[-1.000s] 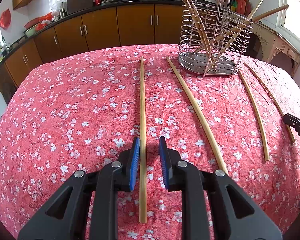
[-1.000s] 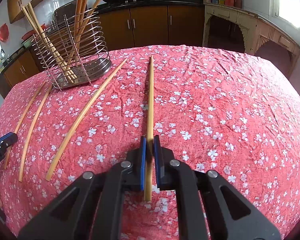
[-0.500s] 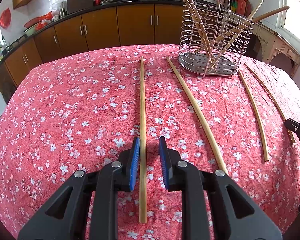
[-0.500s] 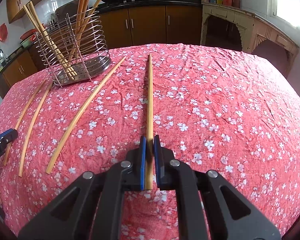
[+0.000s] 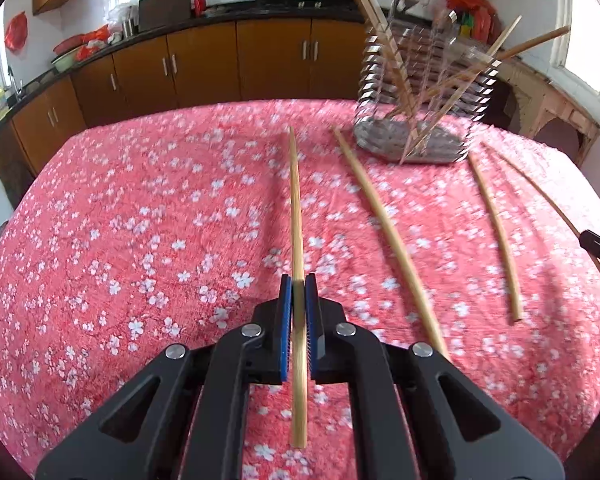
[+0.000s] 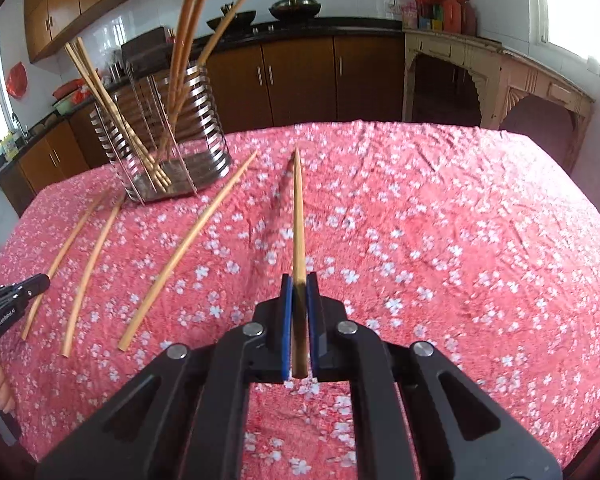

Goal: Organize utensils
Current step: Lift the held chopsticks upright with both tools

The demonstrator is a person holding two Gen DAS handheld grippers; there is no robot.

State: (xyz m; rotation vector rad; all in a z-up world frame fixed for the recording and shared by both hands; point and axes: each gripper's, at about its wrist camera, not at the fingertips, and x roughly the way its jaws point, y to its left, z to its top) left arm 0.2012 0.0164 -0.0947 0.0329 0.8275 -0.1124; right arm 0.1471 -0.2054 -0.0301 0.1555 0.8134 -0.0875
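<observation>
Kitchen, floral cloth (image 5: pixel 140 220) | both grippers, left (image 5: pixel 299 286) and right (image 6: pixel 299 284), clamp pale bamboo chopsticks (image 5: pixel 296 208)

The only lettering I can find is small white print on the black body of my left gripper (image 6: pixel 14 300), seen at the left edge of my right wrist view. It looks like a brand name starting "Gen", but it is too small and blurred to read in full. Nothing else I see carries readable text, numbers or signs.
</observation>
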